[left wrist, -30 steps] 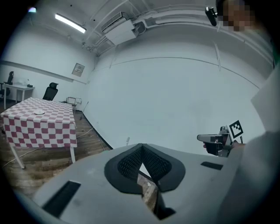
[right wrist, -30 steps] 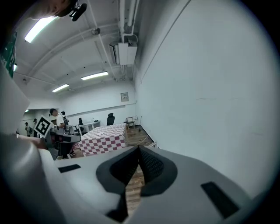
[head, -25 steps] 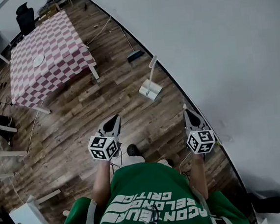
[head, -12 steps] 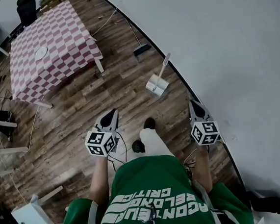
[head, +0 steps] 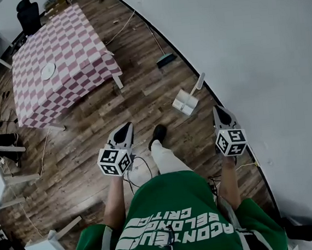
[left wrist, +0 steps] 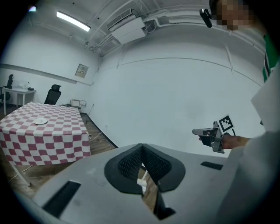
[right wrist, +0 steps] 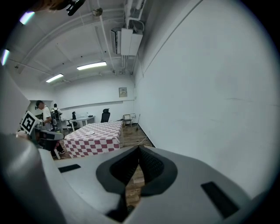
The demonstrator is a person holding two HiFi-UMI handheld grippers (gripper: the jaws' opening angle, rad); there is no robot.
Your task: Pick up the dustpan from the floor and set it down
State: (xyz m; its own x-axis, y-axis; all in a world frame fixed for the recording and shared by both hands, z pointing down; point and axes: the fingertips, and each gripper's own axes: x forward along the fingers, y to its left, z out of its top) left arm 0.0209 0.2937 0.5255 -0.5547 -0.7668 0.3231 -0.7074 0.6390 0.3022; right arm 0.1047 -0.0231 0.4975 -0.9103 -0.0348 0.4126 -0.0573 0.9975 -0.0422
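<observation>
I hold my left gripper (head: 124,129) and right gripper (head: 218,110) out ahead of me, side by side and well apart, both tipped a little toward the wood floor (head: 89,117). The left fingers (left wrist: 129,164) are pressed together at their tips with nothing between them. The right fingers (right wrist: 151,166) are closed the same way and are empty too.

The dustpan (head: 185,102) is white and sits on the floor ahead of me, near the foot of the wall (head: 247,41). It lies between the lines of my two grippers, nearer the right one, and touches neither. Its handle slants up toward the wall. My shoe (head: 158,133) is on the boards just short of it.

Further along the wall a broom (head: 165,59) rests on the floor. Off to the left stands the counter (head: 60,43) under a red-and-white checked cloth, with a plate (head: 47,71) on it.
</observation>
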